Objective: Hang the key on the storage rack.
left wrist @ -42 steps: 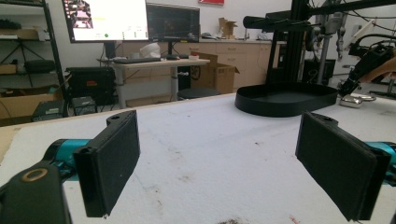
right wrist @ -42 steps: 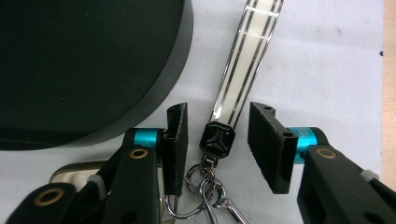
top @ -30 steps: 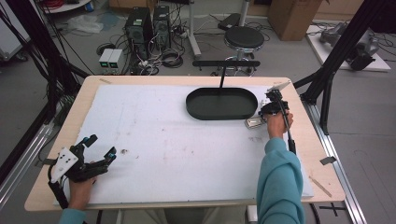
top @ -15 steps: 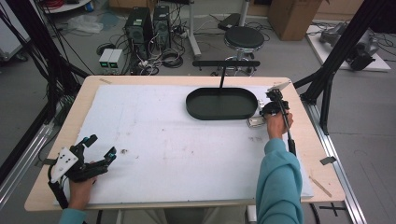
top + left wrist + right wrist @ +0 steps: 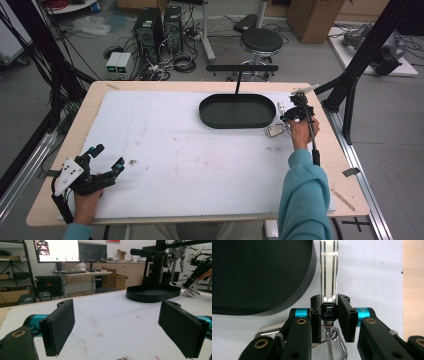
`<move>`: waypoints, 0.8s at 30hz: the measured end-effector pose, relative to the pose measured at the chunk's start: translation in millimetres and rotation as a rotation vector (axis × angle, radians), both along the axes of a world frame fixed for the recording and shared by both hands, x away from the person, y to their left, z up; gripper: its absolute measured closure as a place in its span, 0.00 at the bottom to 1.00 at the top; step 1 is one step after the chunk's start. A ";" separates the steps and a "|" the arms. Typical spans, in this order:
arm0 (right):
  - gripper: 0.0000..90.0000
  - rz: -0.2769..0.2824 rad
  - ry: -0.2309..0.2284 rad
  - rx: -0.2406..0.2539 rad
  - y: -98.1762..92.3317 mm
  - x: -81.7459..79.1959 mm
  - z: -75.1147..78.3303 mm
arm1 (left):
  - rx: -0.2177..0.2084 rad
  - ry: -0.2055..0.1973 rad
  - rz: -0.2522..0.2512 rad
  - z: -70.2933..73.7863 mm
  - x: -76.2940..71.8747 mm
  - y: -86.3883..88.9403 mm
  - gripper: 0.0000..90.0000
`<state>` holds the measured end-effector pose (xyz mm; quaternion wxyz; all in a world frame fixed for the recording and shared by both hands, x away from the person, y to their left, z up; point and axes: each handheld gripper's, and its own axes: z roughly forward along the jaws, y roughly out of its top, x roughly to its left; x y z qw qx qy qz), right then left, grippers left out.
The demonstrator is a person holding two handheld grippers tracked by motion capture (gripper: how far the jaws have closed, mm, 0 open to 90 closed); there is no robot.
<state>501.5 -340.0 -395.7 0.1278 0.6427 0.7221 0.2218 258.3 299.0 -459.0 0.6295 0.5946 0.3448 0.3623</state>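
My right gripper (image 5: 329, 302) is shut on a key ring (image 5: 328, 270). Its pads clamp the black hexagonal hub at the foot of a shiny silver bar, and a swivel and metal clip hang below. The black oval tray (image 5: 262, 275) lies just to the left of it. In the high view the right gripper (image 5: 295, 114) sits at the tray's (image 5: 238, 125) right end, with the silvery clip (image 5: 276, 131) on the white mat beside it. My left gripper (image 5: 109, 156) rests near the front left corner. Its jaws (image 5: 116, 322) stand wide open with nothing between them.
A white mat (image 5: 190, 150) covers the wooden table (image 5: 345, 195). A black post (image 5: 238, 82) rises behind the tray. Black frame struts (image 5: 350, 95) stand off the table's right side. A stool, computers and cables sit on the floor beyond the far edge.
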 end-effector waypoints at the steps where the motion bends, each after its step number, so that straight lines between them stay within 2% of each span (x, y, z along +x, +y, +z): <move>1: 0.83 0.002 -0.006 0.002 -0.4 -0.9 1.7 | 0.000 0.000 0.000 0.0 0.0 0.0 0.16; 9: 0.83 0.056 -0.125 0.069 -4.7 -12.2 21.6 | 0.003 0.000 -0.001 0.1 -0.2 0.0 0.16; 10: 0.83 0.056 -0.125 0.069 -4.7 -12.2 21.6 | 0.003 -0.001 0.000 0.0 -0.2 -0.1 0.16; 16: 0.83 0.106 -0.202 0.090 -2.9 -18.6 32.3 | 0.005 -0.002 -0.001 0.1 -0.2 -0.1 0.16; 24: 0.83 0.183 -0.287 0.145 3.9 -27.5 44.6 | 0.005 -0.002 -0.001 0.0 -0.3 -0.2 0.16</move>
